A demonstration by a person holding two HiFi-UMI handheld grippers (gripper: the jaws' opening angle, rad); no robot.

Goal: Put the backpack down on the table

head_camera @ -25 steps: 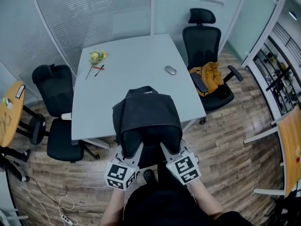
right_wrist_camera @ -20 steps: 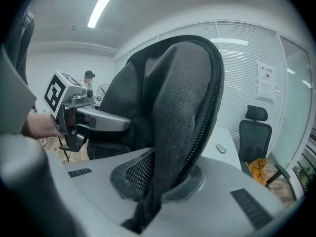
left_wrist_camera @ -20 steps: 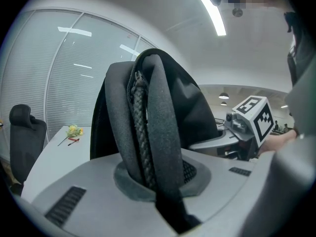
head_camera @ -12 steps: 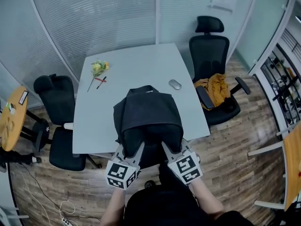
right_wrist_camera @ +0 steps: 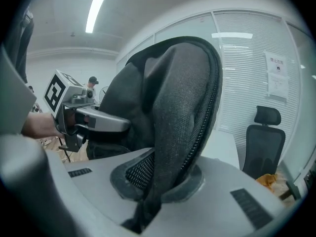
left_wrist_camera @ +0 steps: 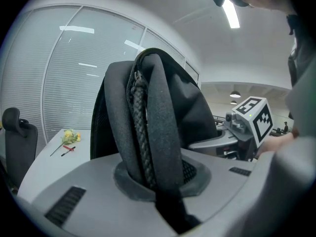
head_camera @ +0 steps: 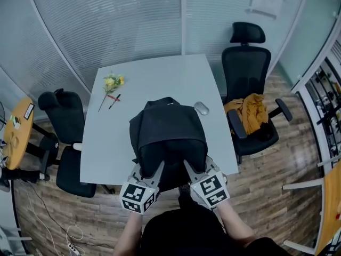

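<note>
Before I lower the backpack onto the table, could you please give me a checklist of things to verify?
1. Left gripper shut on the backpack: ok.
2. Right gripper shut on the backpack: ok.
3. Bare table beyond the backpack: ok.
4. Mouse clear of the landing spot: not ok, it lies right by the backpack's right side.
5. Flowers and pen out of the way: ok, far left.
6. Gap under the backpack: cannot tell.

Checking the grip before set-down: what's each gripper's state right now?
Left gripper: shut on the backpack.
Right gripper: shut on the backpack too.
</note>
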